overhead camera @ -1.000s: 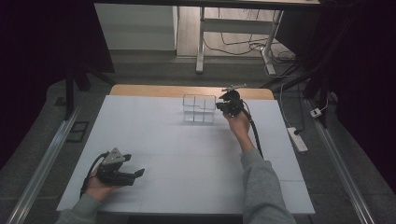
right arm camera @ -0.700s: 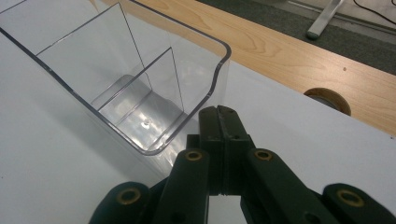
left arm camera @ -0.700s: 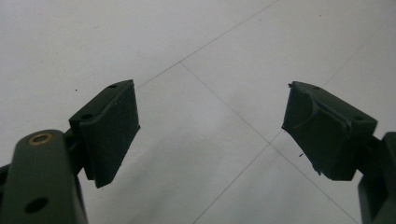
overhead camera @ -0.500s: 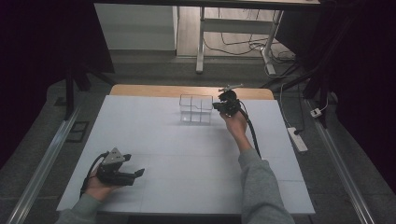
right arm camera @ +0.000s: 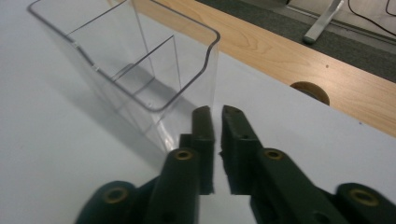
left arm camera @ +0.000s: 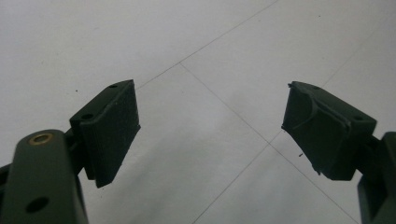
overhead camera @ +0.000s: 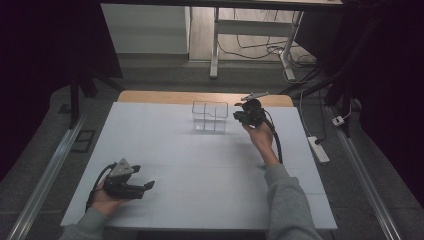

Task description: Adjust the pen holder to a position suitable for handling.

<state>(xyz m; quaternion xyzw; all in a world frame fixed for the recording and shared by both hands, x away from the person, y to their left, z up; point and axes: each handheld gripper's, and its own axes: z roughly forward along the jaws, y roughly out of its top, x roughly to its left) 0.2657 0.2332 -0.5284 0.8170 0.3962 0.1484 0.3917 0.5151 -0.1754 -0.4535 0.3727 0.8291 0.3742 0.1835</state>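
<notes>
Jaws on right gripper [right arm camera: 214, 116] nearly pressed together, empty, just beside clear divided bin [overhead camera: 210, 115] at table's far edge, likely lining up; left gripper [left arm camera: 210, 135] spread wide, parked low on white table [overhead camera: 200, 170]

Dim room; grey floor [overhead camera: 150, 70], white desk legs [overhead camera: 215, 45] (cables [overhead camera: 255, 47] behind).

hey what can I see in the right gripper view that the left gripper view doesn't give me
The right gripper view has the clear divided box standing just past the right gripper, whose jaws are nearly closed with nothing between them, plus the wooden table edge and the floor beyond. The left gripper view has the left gripper with its jaws wide apart over thin seam lines crossing the surface. Both look along black jaws onto the same white tabletop.
</notes>
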